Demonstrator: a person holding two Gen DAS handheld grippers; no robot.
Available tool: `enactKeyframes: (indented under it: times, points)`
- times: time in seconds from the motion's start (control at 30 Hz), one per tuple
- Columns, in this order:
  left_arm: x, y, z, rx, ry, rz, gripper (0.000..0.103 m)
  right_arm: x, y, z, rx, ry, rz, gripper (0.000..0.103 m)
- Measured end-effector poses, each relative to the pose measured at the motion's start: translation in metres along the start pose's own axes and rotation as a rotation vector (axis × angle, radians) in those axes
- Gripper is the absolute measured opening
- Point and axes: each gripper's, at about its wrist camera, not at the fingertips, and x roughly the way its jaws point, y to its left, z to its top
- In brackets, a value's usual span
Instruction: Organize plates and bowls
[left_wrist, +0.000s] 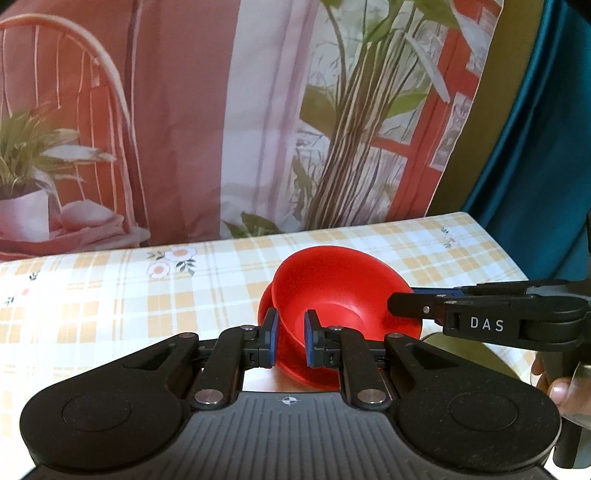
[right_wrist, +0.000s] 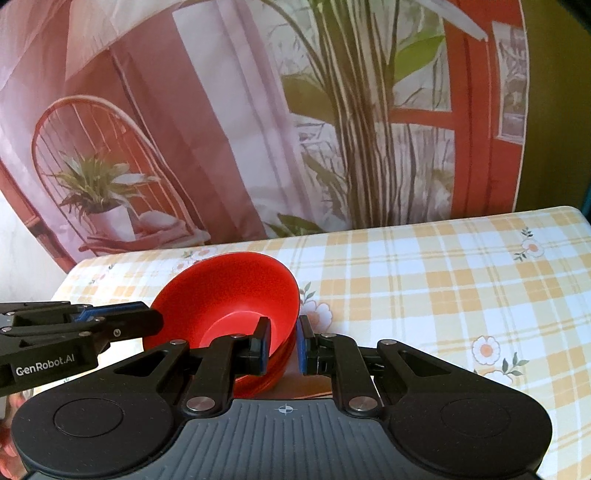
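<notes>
While both tools tilt downward over a tabletop (left_wrist: 110, 295) covered in a yellow-and-white checked cloth with small flowers, each one is clamped on the rim of a red bowl (left_wrist: 332, 291). Seen from the left wrist, the left tool (left_wrist: 290, 341) grips the near rim, one blue pad inside the bowl and one outside. A second red dish (left_wrist: 295, 363) sits nested just under the bowl, and its edge also lies between the pads. From the right side of that view, the right tool (left_wrist: 400, 301) reaches in level and pinches the bowl's right rim; part of a hand (left_wrist: 557, 387) shows at the far right edge, behind its handle.

Seen from the right wrist, the right tool holds the near right rim of the bowl between its closed pads, and the left tool enters from the left, clamped on the opposite rim. The bowl sits tilted, its opening facing up and toward the cameras.

Behind the tabletop hangs a printed curtain (right_wrist: 221, 129) showing a chair, potted plants and a red window frame. A teal cloth (left_wrist: 535, 129) hangs at the far right.
</notes>
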Motion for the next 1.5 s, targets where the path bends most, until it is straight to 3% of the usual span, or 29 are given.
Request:
enactKeyframes:
  times: [0.67,1.5]
  points:
    - [0.01,0.008,-0.014,-0.014,0.031,0.004,0.017,0.016,0.003,-0.008,-0.026,0.049,-0.022,0.019]
    - [0.026,0.035,-0.024,-0.274,0.057,-0.111,0.02,0.034,0.004,-0.008,-0.02,0.09,0.0,0.019]
